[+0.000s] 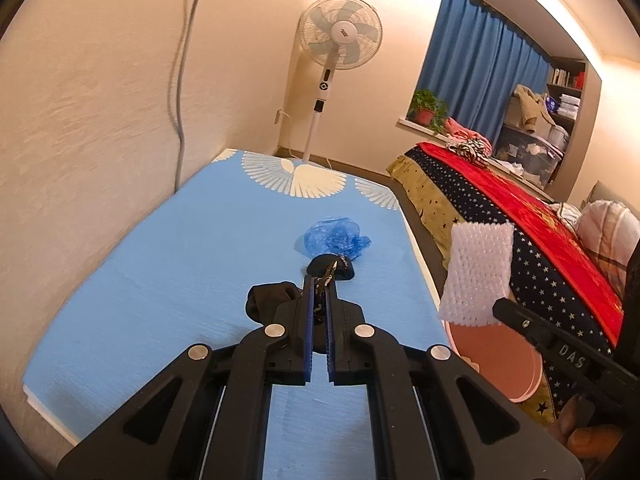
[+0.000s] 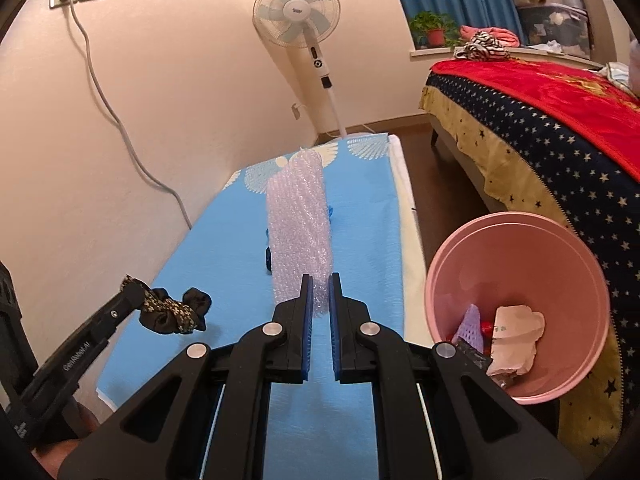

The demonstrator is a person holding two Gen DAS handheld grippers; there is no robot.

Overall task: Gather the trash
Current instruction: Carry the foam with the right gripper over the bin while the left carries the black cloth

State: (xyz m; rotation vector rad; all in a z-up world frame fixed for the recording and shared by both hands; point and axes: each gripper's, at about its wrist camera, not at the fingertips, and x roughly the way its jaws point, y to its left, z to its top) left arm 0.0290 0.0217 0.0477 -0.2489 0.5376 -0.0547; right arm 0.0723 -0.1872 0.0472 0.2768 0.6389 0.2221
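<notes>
My left gripper (image 1: 319, 280) is shut on a black cloth piece with a speckled band (image 1: 268, 304), held just above the blue table mat (image 1: 180, 240). In the right wrist view that cloth (image 2: 172, 312) hangs from the left gripper (image 2: 130, 286) at the lower left. My right gripper (image 2: 320, 278) is shut on a sheet of white bubble wrap (image 2: 298, 220) that stands up between its fingers. The left wrist view shows this wrap (image 1: 476, 272) held above the pink bin (image 1: 496, 364). A crumpled blue plastic cover (image 1: 334, 238) lies on the mat beyond the cloth.
The pink bin (image 2: 516, 256) stands on the floor between the table and a bed with a starred, red cover (image 2: 560, 128); paper and wrappers lie inside it. A standing fan (image 2: 298, 12) is behind the table's far end. A wall with a cable (image 2: 120, 128) runs along the left.
</notes>
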